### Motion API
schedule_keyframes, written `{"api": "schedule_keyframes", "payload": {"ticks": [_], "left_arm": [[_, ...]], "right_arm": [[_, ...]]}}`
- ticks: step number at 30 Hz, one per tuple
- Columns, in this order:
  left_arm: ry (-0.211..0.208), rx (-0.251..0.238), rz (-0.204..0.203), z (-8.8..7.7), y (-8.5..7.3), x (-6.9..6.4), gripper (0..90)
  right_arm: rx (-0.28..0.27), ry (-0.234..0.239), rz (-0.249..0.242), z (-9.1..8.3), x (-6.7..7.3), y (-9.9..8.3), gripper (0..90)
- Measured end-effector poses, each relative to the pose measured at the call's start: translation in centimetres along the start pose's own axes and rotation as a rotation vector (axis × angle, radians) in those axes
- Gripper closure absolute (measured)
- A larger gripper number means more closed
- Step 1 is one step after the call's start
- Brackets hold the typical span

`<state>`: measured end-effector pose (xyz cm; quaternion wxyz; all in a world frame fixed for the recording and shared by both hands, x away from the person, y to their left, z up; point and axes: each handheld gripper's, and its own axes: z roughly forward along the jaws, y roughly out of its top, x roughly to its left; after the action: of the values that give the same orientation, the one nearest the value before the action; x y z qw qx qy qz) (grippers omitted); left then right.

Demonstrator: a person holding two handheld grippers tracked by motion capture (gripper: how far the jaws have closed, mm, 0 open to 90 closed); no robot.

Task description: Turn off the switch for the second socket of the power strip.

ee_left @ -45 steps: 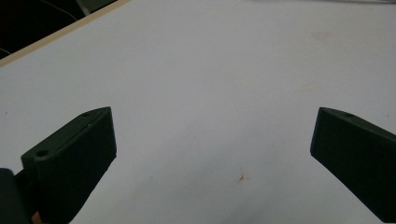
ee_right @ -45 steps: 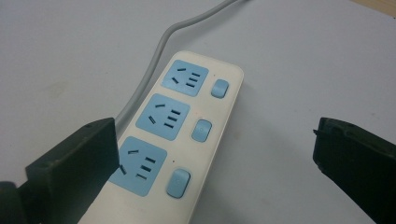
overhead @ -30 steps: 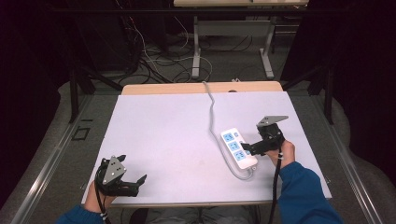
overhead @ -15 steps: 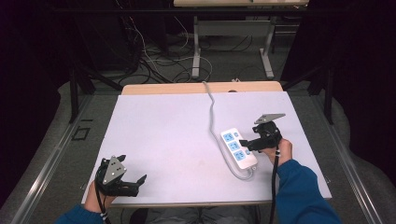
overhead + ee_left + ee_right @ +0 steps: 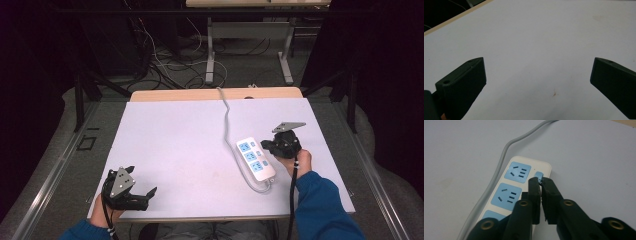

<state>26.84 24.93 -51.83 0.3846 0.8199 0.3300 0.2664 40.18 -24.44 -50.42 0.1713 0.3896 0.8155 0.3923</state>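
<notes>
A white power strip with blue sockets lies on the right half of the white table top. My right gripper sits at its right edge. In the right gripper view the jaws have just been closing and stand shut with nothing between them. The right gripper has its tips right at a small blue switch on the power strip; I cannot tell whether they touch it. My left gripper rests near the front left corner. In its own view the left gripper stands wide open over bare table.
A grey cord runs from the strip to the table's far edge; the same cord curves past the strip's left side. A loop of cord lies at the strip's near end. Cables and table legs are on the floor beyond.
The right gripper's jaws have come together beside the power strip. Both hands have kept their places.
</notes>
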Motion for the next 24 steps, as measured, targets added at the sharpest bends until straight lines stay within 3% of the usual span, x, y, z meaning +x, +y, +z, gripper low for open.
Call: {"api": "schedule_keyframes", "payload": {"ticks": [10, 24], "left_arm": [[0.001, 0.003, 0.0, 0.0, 0.0, 0.0, 0.3], [0.002, 0.002, 0.0, 0.0, 0.0, 0.0, 0.3]], "right_arm": [[0.011, -0.041, -0.014, 0.5, 0.7, 0.1, 90.0], [0.065, -0.056, -0.044, 1.6, 1.7, -0.2, 90.0]]}}
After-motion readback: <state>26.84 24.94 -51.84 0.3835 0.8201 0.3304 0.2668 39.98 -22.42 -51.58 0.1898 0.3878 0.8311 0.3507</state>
